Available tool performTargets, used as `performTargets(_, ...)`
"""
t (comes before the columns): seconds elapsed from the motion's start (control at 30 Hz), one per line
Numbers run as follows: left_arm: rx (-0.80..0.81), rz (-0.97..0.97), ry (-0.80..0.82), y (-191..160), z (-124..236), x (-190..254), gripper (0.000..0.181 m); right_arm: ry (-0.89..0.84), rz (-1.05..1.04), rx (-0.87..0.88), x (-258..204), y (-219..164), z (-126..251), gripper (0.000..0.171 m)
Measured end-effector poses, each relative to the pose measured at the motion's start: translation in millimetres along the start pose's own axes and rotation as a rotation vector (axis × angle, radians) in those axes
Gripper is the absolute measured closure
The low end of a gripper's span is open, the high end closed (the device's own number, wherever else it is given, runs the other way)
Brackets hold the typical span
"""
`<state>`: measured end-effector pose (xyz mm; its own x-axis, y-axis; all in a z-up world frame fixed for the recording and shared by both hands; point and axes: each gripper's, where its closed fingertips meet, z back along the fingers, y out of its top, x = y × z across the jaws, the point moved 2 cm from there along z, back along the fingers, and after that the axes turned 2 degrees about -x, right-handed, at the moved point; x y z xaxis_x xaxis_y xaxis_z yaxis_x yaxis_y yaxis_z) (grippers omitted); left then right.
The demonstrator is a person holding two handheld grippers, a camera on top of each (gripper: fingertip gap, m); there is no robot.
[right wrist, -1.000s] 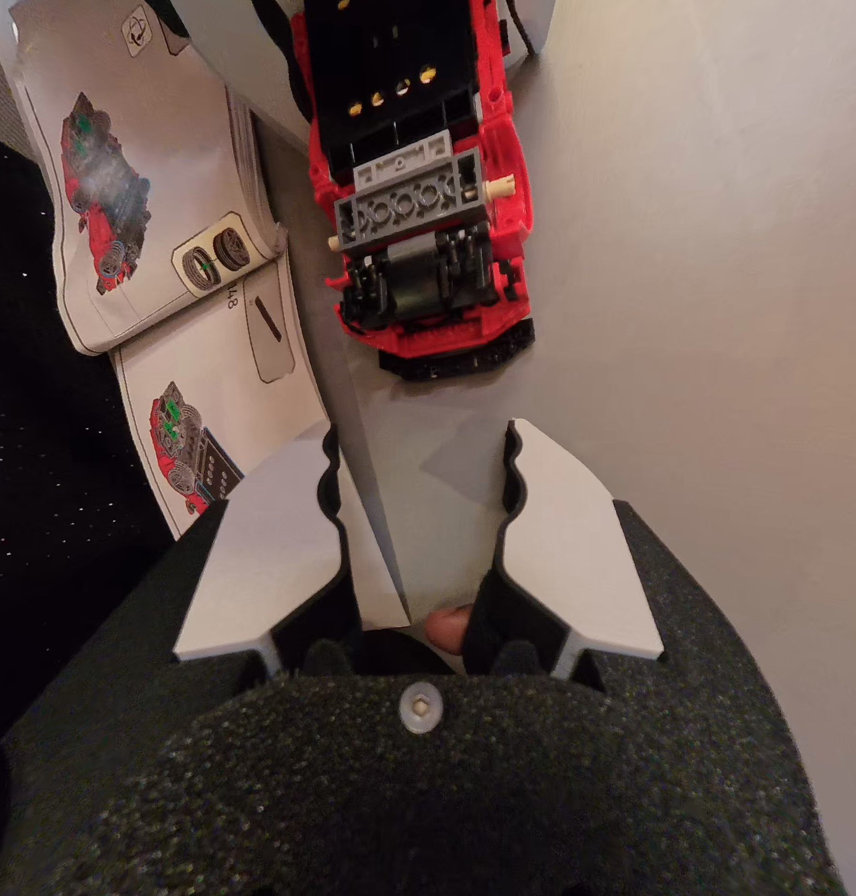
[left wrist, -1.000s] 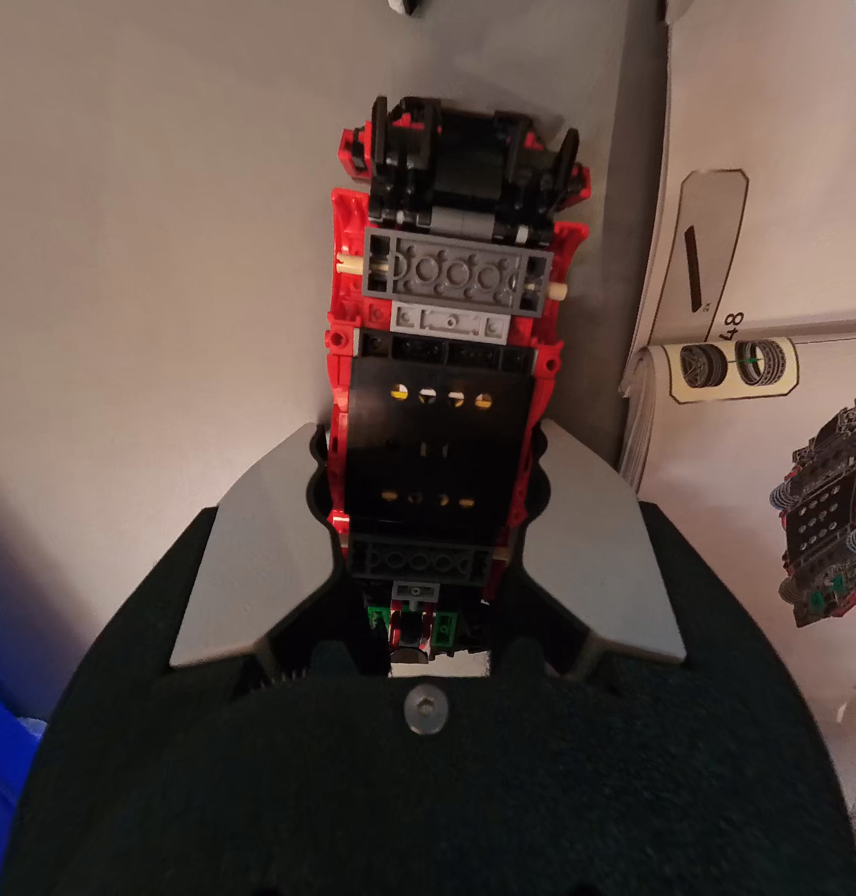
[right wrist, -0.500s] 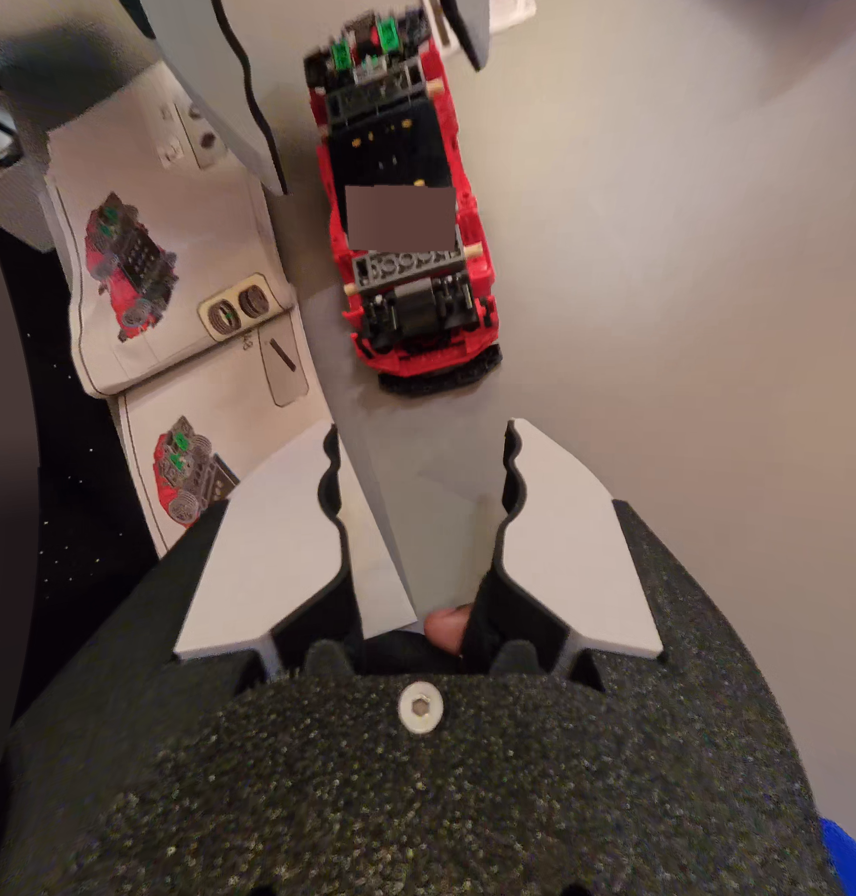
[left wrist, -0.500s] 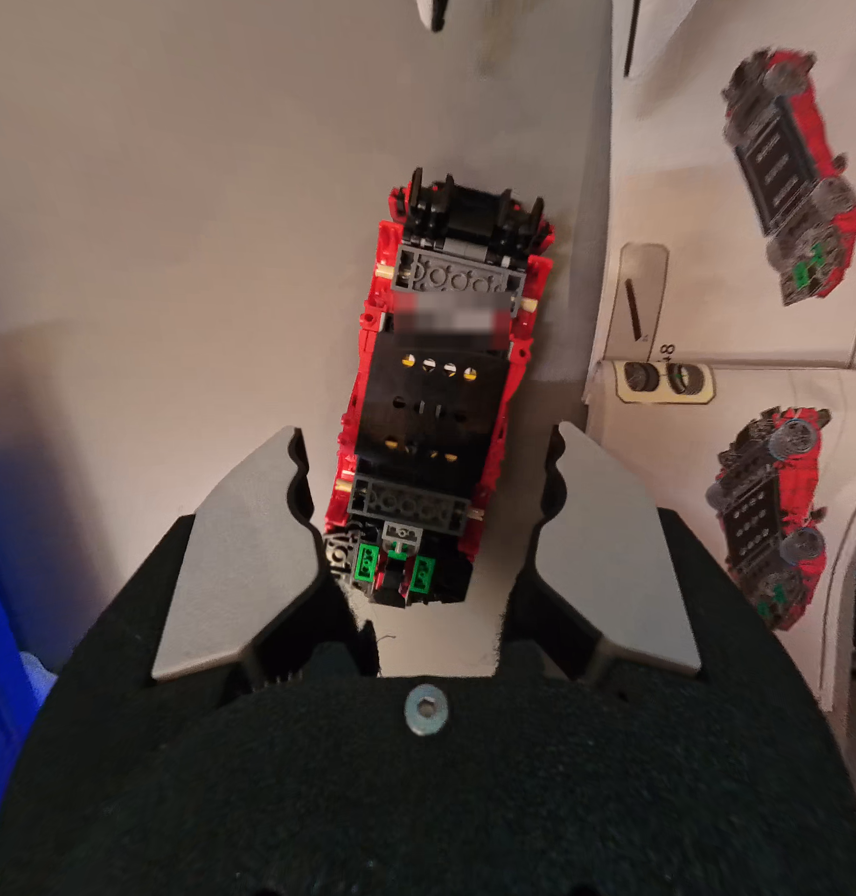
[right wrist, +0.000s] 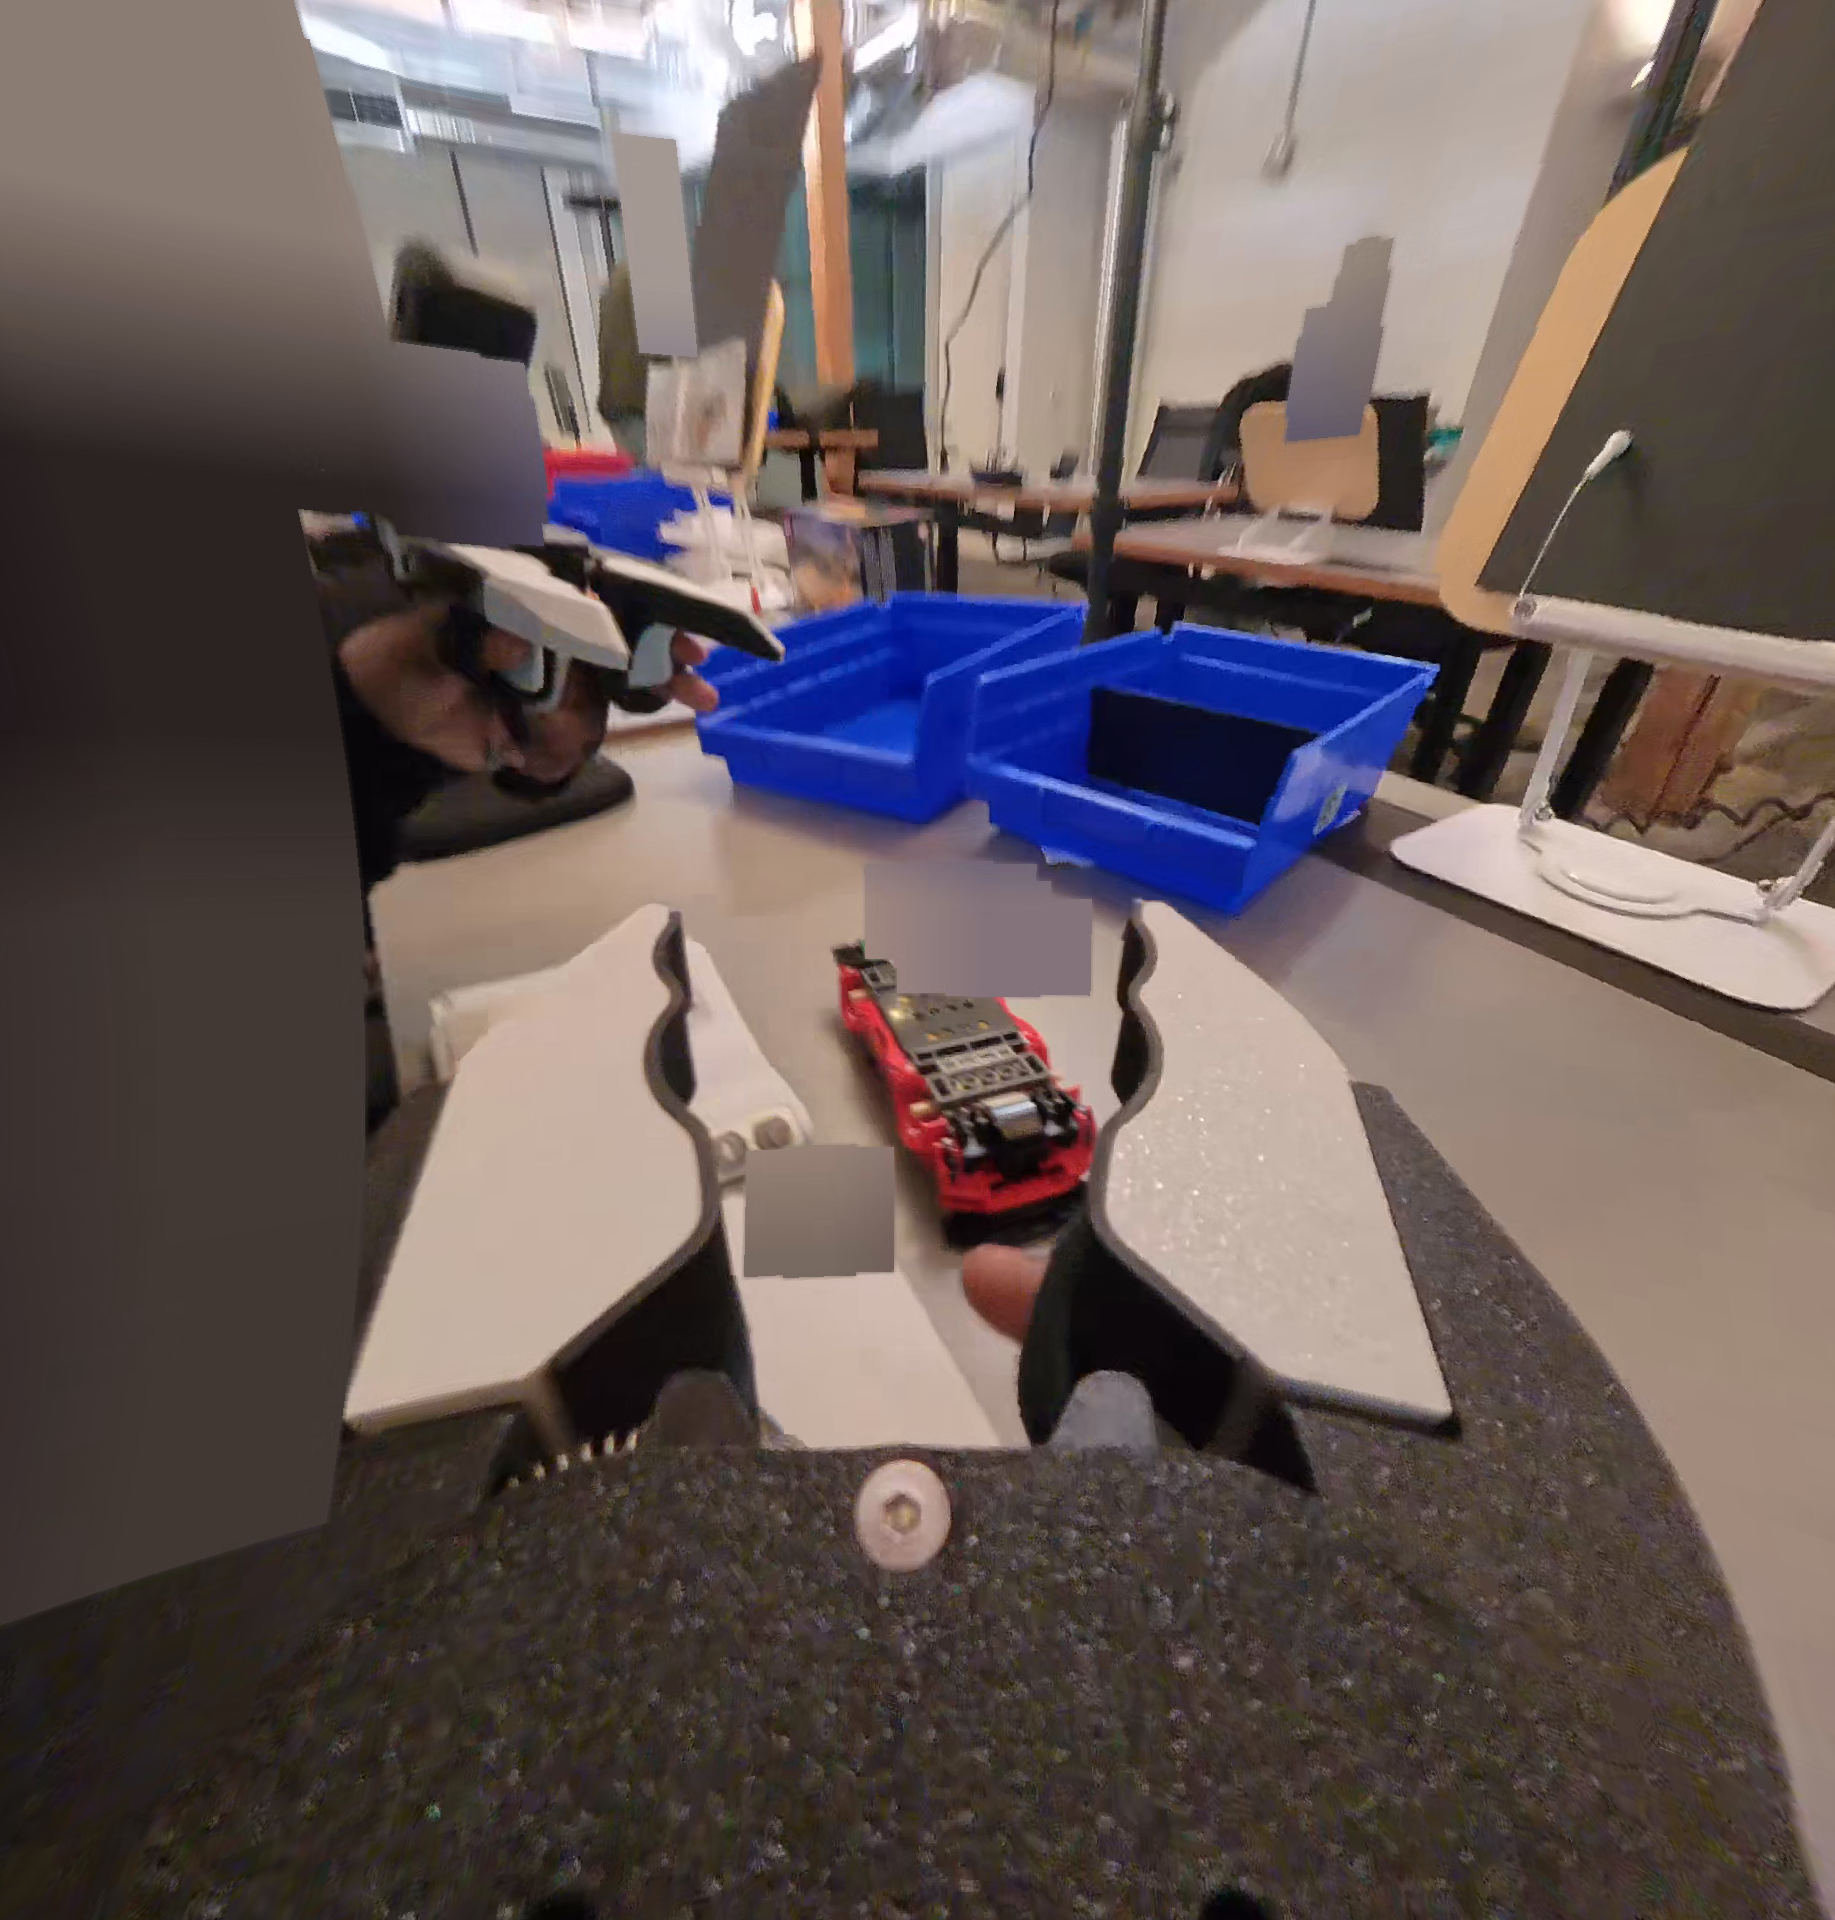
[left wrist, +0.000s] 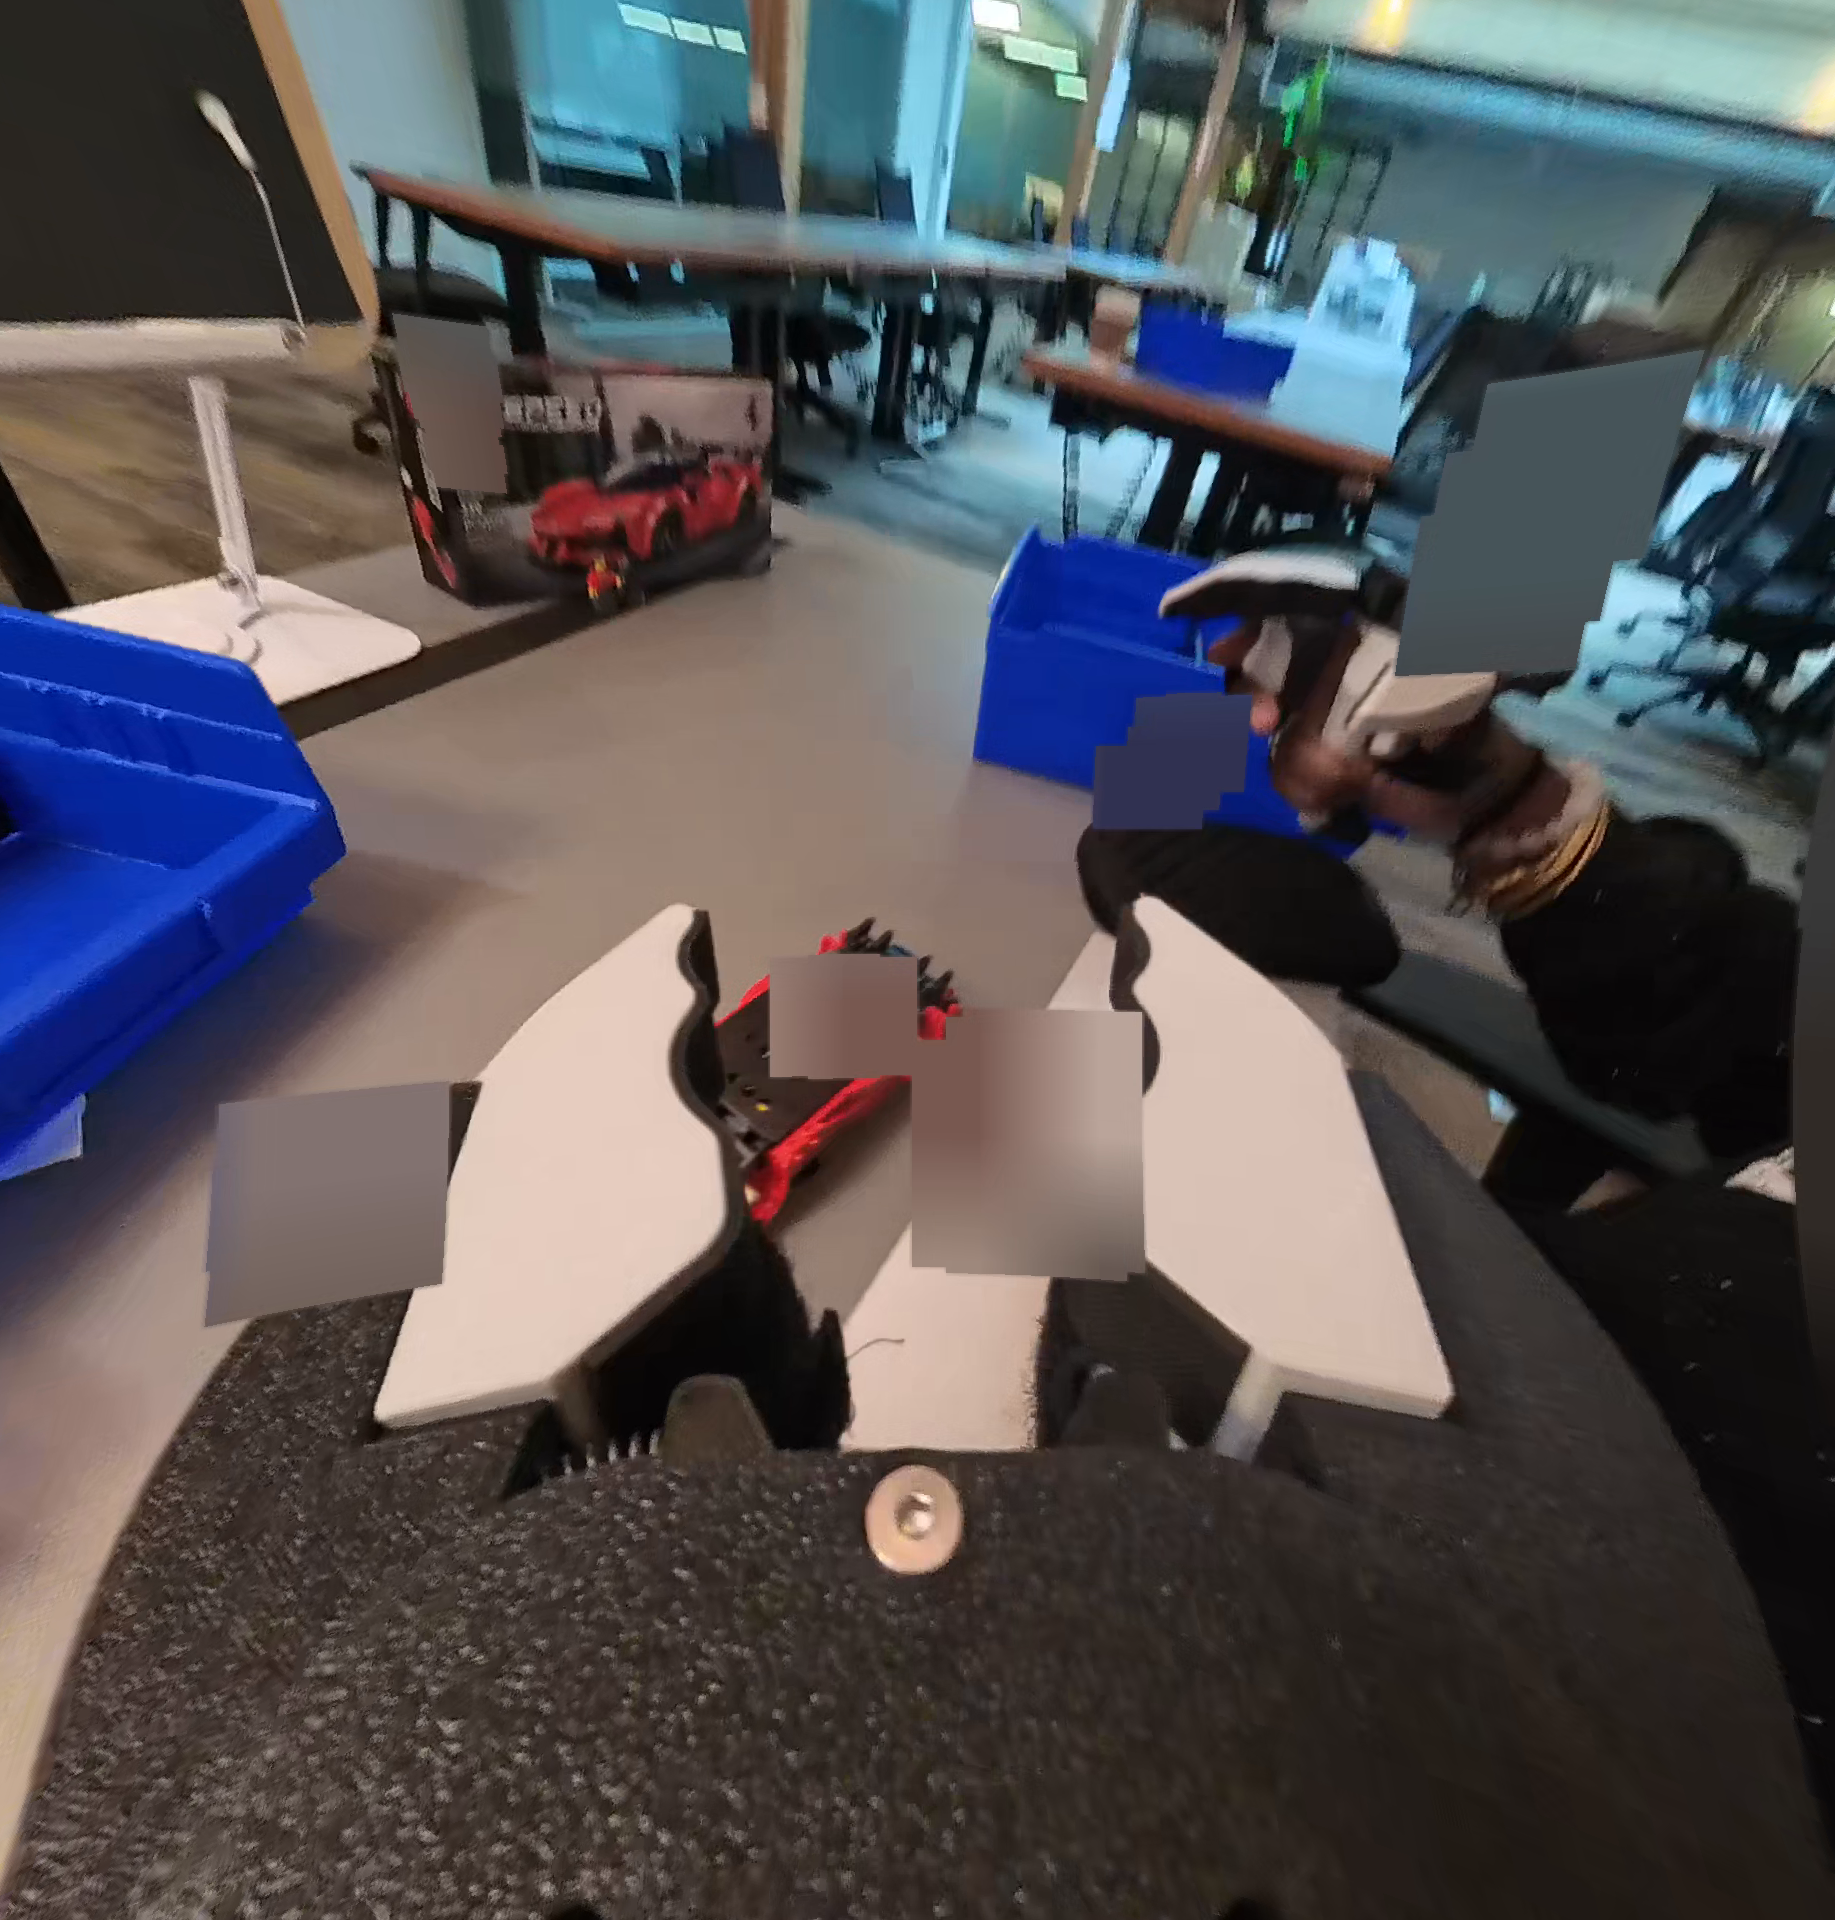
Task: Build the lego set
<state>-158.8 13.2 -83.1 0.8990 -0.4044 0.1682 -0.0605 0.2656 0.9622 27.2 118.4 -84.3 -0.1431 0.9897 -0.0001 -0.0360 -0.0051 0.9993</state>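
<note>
The lego car [right wrist: 960,1081], red and black, lies underside up on the grey desk [right wrist: 1515,1049], untouched, between the spread fingers of the empty right gripper [right wrist: 897,1049]. The left gripper [left wrist: 918,1049] is likewise released and empty. Blue bins [right wrist: 1193,748] stand beyond.

I see a grey table [right wrist: 1515,1091] carrying everything. The red and black lego car [right wrist: 970,1081] lies upside down on it, its underside up, with the open instruction booklet [right wrist: 747,1049] just beside it. Farther back two blue bins [right wrist: 1193,769] stand side by side, touching. A white lamp base [right wrist: 1661,894] rests near the table's edge. In my left wrist view another blue bin [left wrist: 1079,665] and the lego set box [left wrist: 622,488], standing upright, sit at the far side.
</note>
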Motion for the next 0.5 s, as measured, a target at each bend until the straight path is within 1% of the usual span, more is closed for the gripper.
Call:
performTargets(0.03, 0.037, 0.009, 0.001, 3, 9, 8, 0.111, 0.002, -0.009, 0.034, -9, 2, 6, 0.091)
performTargets(0.1, 0.101, -0.011, 0.002, 12, 27, 26, 0.135, -0.015, 0.005, 0.071, -25, 3, 16, 0.090)
performTargets(0.13, 0.124, -0.044, 0.010, 18, 36, 34, 0.148, -0.045, 0.029, 0.081, -30, 4, 21, 0.096)
performTargets(0.17, 0.141, -0.096, 0.018, 24, 45, 42, 0.176, -0.081, 0.064, 0.090, -35, 5, 26, 0.118)
performTargets(0.2, 0.151, -0.153, 0.036, 31, 54, 49, 0.181, -0.114, 0.106, 0.096, -39, 5, 31, 0.147)
performTargets(0.23, 0.152, -0.202, 0.069, 38, 62, 53, 0.181, -0.143, 0.144, 0.104, -42, 6, 34, 0.171)
performTargets(0.33, 0.143, -0.313, 0.160, 53, 87, 62, 0.181, -0.161, 0.175, 0.125, -52, 5, 34, 0.171)
performTargets(0.43, 0.111, -0.319, 0.136, 43, 100, 68, 0.178, -0.162, 0.095, 0.111, -56, -7, 24, 0.171)
performTargets(0.5, 0.071, -0.313, 0.096, 33, 101, 66, 0.171, -0.179, 0.011, 0.070, -55, -22, 14, 0.171)
